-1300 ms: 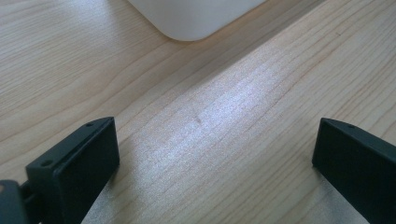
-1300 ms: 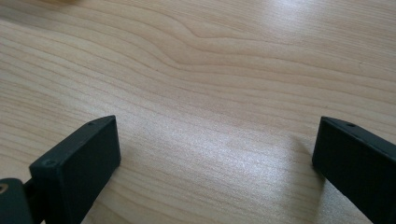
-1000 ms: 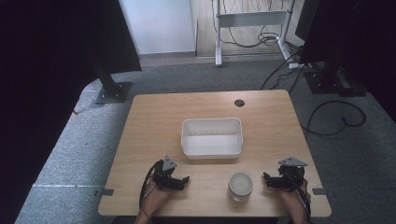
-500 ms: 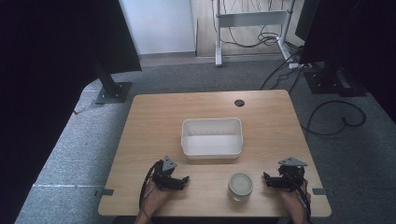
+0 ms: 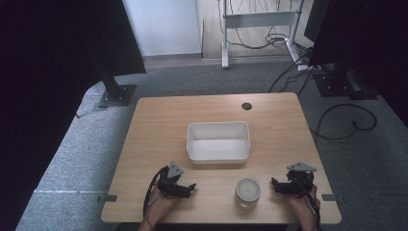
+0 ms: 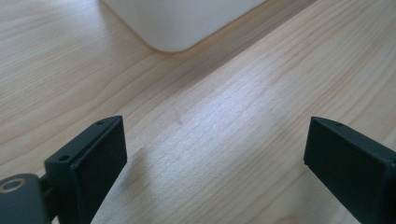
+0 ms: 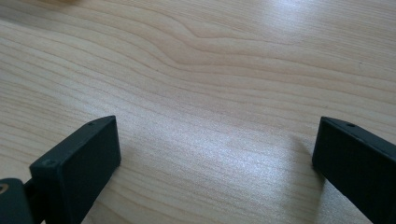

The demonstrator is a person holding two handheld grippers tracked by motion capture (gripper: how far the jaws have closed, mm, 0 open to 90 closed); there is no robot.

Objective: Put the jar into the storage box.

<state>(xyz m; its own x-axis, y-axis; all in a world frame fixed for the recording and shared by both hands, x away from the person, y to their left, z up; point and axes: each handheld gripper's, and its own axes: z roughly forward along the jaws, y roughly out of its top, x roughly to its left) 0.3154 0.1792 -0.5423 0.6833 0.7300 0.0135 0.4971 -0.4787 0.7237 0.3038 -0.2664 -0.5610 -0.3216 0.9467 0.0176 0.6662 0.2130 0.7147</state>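
Nothing has shifted over the last second: both grippers sit exactly where they were, parked on the near edge of the light wooden counter [image 5: 159, 125], so the work has not started yet. The left gripper [image 5: 188, 187] rests low on the wood with its jaws spread wide and nothing between them; its own view looks past them at bare grain and the rounded near corner of the white rectangular plastic tub [image 6: 182, 23]. The right gripper [image 5: 275, 185] is just as wide open and empty, pointing inward toward the small round clear jar with a pale lid [image 5: 248, 191], which stands upright near the front edge, between the two grippers and closer to the right one. The tub [image 5: 219, 155] lies empty in the middle of the counter, just behind the jar. My read: the jar is the likely target, and the right gripper has the shorter reach
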